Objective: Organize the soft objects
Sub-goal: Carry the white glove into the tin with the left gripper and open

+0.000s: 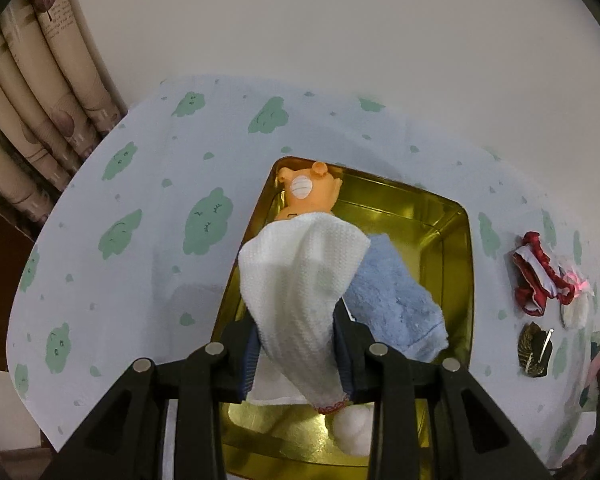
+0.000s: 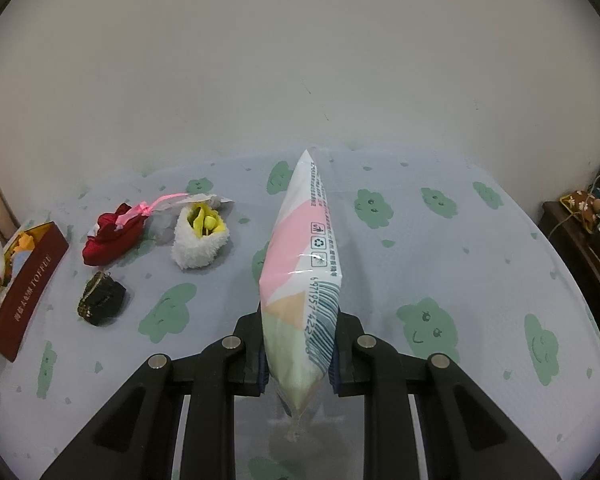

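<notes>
- Hanging from left gripper [image 1: 296,344]: white textured cloth [image 1: 300,276], jaws clamped on it, over the gold tin [image 1: 456,248].
- Inside tin: orange plush toy [image 1: 310,192] at far end, blue towel [image 1: 396,308] beside the cloth, white cotton ball [image 1: 354,428] at near edge.
- Pinched in right gripper [image 2: 298,364]: pastel tissue pack [image 2: 296,264], jaws nearly shut on it, pack edge-on, barcode showing, above the counter [image 2: 460,248] with cloud-print cover.
- Lying on counter left of pack: red pouch [image 2: 112,240] with pink ribbon, white fluffy pouch [image 2: 200,236] with yellow items inside, dark sequined purse [image 2: 100,300].
- Sitting at far left in right view: same tin's red side [image 2: 28,304], well apart from pack.
</notes>
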The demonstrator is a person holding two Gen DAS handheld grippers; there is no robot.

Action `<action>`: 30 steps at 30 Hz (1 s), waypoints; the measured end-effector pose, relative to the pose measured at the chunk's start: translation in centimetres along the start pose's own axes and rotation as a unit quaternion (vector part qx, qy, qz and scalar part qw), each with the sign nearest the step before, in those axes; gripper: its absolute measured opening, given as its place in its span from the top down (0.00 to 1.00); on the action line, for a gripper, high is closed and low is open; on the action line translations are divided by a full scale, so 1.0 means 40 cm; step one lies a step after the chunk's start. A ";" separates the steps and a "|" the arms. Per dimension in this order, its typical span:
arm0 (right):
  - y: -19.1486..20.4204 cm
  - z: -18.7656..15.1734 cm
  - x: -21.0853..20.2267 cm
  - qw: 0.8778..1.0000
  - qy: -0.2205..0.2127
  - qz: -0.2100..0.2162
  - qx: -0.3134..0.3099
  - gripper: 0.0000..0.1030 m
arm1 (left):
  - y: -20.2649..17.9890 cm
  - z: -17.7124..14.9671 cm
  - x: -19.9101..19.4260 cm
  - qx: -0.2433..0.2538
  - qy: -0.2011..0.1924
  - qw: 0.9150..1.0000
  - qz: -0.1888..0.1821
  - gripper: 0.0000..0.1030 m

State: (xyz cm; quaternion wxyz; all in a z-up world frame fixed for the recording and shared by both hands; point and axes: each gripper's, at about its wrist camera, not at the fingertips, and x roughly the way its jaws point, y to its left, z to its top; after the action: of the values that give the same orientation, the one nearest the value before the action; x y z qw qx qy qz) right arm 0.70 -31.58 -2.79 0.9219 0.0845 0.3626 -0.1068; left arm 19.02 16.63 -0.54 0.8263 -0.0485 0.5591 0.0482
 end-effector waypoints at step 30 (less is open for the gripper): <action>0.034 0.015 -0.038 0.999 -0.017 0.001 -0.027 0.81 | -0.085 -0.049 -0.062 0.114 -0.103 0.983 0.100 0.46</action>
State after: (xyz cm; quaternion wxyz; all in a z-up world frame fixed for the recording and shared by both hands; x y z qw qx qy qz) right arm 0.35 -30.19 -1.22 0.9300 0.0578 0.3496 -0.0978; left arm 16.75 12.95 1.14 0.8707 0.1078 0.4744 0.0714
